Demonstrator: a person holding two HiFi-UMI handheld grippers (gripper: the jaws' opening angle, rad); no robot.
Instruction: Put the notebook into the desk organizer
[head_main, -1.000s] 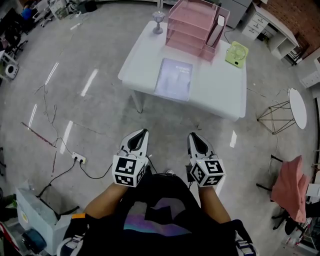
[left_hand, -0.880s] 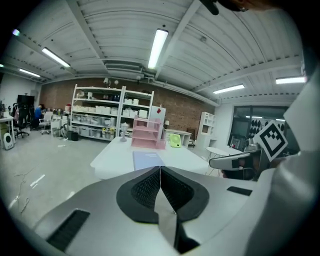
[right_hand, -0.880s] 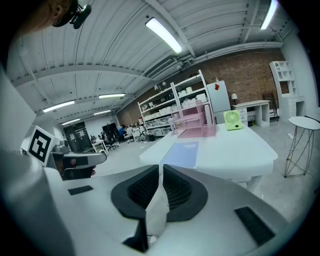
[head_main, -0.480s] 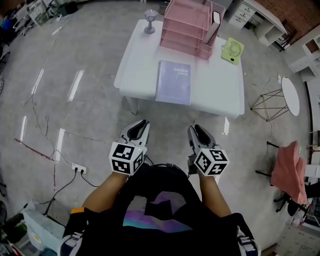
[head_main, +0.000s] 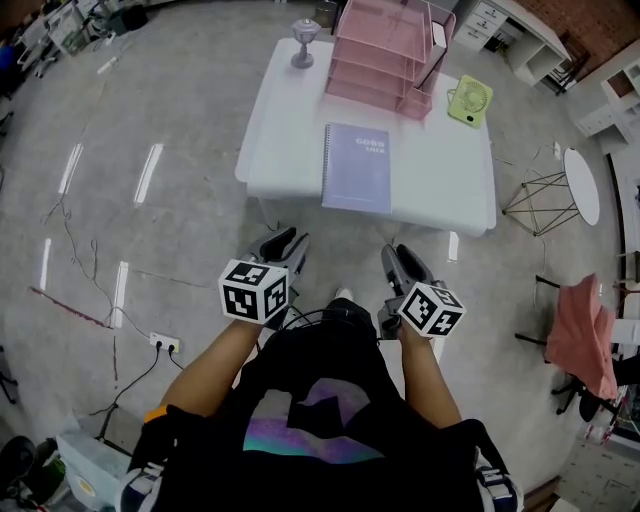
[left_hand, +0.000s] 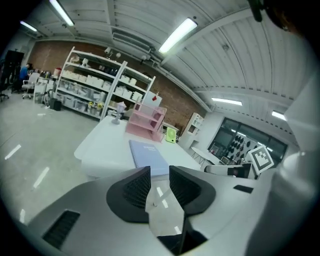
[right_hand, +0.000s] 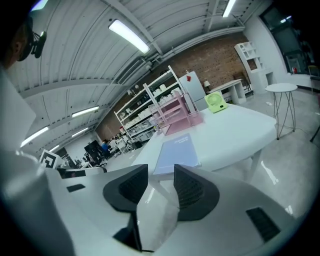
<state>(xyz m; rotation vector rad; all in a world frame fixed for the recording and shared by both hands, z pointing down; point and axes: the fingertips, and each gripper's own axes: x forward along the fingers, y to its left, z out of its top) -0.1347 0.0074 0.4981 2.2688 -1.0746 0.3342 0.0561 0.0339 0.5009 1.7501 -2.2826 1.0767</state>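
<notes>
Fingers on my left gripper (head_main: 283, 246) and right gripper (head_main: 404, 262) have just spread, empty, ready for the purple notebook (head_main: 358, 167) lying flat near the pink desk organizer (head_main: 385, 45), not in it.

Bright ceiling tube lights (left_hand: 177, 35) are shining overhead and glaring in streaks off the polished floor (head_main: 150, 170); both gripper views are bending and darkening at their edges.

The white table (head_main: 288, 130) is reachable from 6 o'clock over bare grey floor (head_main: 190, 225). Clear tabletop flanks the lilac spiral notebook (head_main: 358, 167) at 3 and 9 o'clock. Beyond it, a pink tiered desk organizer (head_main: 385, 50) blocks 12, a small green fan (head_main: 470, 101) 1, and a silver goblet-shaped ornament (head_main: 305, 40) 11.
</notes>
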